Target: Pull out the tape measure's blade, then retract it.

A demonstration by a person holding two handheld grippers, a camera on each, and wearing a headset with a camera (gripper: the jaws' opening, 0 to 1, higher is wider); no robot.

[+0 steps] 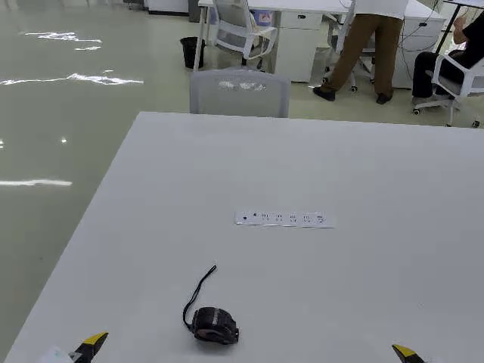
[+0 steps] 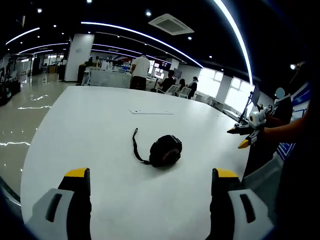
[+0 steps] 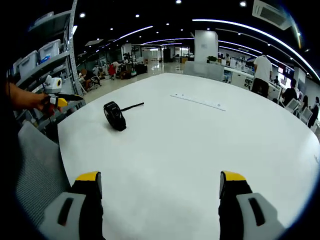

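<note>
A broad white worktop (image 1: 340, 287) is filling most of the head view, with glossy pale flooring running along its left edge. A grey mesh-backed chair (image 1: 239, 92) is standing pushed up against the far edge. Beyond it, a standing person (image 1: 368, 45) is leaning over a desk and a seated person (image 1: 454, 64) is sitting in an office chair. A flush socket strip (image 1: 284, 219) is lying flat near the middle of the worktop, parallel to the far edge. The left tool (image 2: 151, 174) is hovering over the near-left corner with its yellow-tipped jaws spread wide and gripping nothing. In the head view, just one yellow tip is poking in at the bottom. The right tool (image 3: 161, 176) is hovering at the near edge further toward the right, its jaws likewise spread wide and empty. The black tape measure (image 1: 215, 325) is resting on the worktop close to the near edge, between the two tools and nearer the left one, touching neither. Its black wrist strap (image 1: 200, 287) is trailing from the case across the surface toward the socket strip, ending well short of it. In the left gripper view, the tape measure is sitting just ahead of the spread jaws.
</note>
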